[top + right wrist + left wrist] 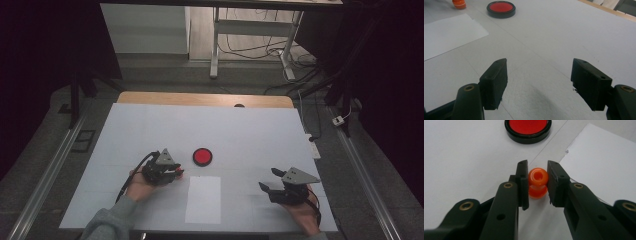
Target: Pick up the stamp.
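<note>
Orange stamp (538,183) sits clamped between the left gripper (537,183) jaws, red ink pad (527,130) just ahead, white paper (599,167) to one side. Right gripper view: right gripper (539,82) jaws spread apart over bare table (554,37).

Overhead view, two close gripper views

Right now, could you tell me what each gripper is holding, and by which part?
The left gripper clamps the small orange knob-shaped piece by its sides. The right gripper is open, holding nothing.
</note>
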Demonstrator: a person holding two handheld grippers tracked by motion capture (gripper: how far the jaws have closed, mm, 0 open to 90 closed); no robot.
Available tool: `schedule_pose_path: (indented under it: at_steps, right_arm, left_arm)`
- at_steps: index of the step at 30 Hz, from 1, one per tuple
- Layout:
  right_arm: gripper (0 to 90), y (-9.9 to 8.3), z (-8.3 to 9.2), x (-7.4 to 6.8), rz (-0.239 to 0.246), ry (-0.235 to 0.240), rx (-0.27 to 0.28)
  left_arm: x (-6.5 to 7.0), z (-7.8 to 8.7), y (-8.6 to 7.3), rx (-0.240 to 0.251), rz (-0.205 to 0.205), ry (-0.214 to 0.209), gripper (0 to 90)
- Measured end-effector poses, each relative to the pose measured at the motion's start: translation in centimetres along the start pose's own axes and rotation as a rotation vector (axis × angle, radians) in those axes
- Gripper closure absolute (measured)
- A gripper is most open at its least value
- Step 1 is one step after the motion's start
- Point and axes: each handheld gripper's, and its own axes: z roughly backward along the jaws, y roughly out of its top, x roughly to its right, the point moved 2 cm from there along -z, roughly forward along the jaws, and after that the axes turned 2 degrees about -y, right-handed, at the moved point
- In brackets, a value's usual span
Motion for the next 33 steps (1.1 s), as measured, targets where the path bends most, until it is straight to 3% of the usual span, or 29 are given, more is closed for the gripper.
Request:
schedule_pose_path:
  at_steps: [12,33]
  right_arm:
    - [29.1,0.1,0.0,0.0,-0.002,0.003,0.007]
    - [29.1,0.0,-0.1,-0.1,0.001,0.002,0.003]
  left_arm:
    - [-0.1,0.7,0.2,0.038,0.019,-0.011,72.6]
    - [-0.2,2.9,0.8,0.182,0.09,-0.034,72.6]
